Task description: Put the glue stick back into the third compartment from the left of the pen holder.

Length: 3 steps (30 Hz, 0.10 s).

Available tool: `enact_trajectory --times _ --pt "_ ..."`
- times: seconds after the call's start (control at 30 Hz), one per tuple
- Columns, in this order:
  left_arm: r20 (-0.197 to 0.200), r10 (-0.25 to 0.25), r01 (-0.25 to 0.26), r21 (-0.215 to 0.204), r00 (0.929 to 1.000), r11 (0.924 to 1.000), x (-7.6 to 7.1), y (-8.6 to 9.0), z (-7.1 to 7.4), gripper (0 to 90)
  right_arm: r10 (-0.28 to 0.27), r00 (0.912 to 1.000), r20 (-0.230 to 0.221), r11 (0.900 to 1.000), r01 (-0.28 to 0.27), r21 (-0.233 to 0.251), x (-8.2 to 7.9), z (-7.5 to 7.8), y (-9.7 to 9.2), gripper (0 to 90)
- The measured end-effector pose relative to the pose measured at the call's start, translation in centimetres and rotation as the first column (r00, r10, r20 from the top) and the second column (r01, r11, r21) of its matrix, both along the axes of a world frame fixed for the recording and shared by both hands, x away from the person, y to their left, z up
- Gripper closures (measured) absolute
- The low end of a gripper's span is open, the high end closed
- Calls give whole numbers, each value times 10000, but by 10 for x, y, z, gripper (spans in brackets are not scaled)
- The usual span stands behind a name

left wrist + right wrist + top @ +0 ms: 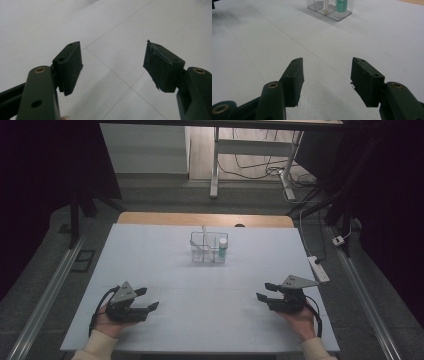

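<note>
A clear plastic organiser box (207, 248) stands mid-table toward the far side, holding a green-labelled bottle (222, 248) with a white cap and a thin pale stick (205, 237). The right gripper view shows the same box (329, 7) and bottle (341, 5) far ahead. My left gripper (149, 298) rests near the front left of the table, open, nothing between its pads (113, 63). My right gripper (265, 291) sits at the front right, pointing left, open and empty (327, 72). Both are far from the box.
The white table (165, 265) has a wooden strip (205, 219) along its far edge. A white power strip (318, 268) lies just off the right edge. Beyond stand metal desk legs (215, 170) and floor cables.
</note>
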<state>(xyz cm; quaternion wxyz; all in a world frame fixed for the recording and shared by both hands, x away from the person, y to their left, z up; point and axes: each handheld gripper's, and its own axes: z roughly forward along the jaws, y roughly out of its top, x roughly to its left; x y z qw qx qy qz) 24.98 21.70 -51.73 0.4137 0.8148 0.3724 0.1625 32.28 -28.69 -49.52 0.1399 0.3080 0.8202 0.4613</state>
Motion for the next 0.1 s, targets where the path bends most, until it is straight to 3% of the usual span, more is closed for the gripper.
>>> enact_trajectory --times 0.1 --pt "-1 -11 11 30 10000 10000 0 0 0 308 110 9999 37 9999 -110 -71 -1 0 1 426"
